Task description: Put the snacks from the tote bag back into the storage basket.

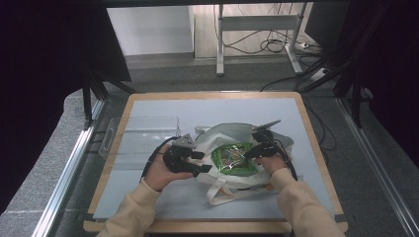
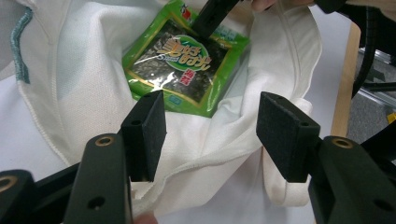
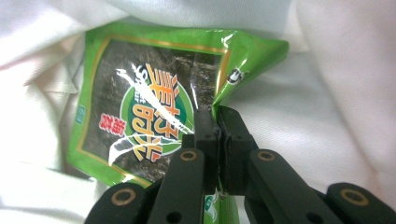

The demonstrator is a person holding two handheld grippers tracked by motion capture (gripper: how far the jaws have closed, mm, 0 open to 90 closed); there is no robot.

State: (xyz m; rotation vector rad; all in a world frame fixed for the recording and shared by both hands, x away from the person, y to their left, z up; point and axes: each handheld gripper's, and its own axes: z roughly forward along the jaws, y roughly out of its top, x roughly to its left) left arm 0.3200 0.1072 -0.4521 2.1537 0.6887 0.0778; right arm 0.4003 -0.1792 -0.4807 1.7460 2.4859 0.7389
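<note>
Seaweed snack packet [image 1: 235, 159], green and glossy, lies in the open mouth of a white cloth tote bag [image 1: 217, 139] at the middle of the grey-topped surface [image 1: 163, 106] as a person works it with a handheld tool in each hand. The right tool [image 3: 218, 133] has its jaws pressed together on the packet's edge, the film creased where they bite, and the packet [image 3: 149, 107] rests against the bag's white lining. The left tool [image 2: 210, 126] hovers at the bag's near rim with its jaws spread wide and nothing between them; the bag's hem [image 2: 196, 161] lies below the gap, not pinched. From the left tool's camera the packet [image 2: 187, 70] sits deep in the opening with the other tool's dark jaw on its far edge. A clear plastic tray [image 1: 141, 136] stands apart at the left. Judging by this, the packet is at the bag's mouth and gripped; whether it is going in or coming out cannot be told, and the release remains.
</note>
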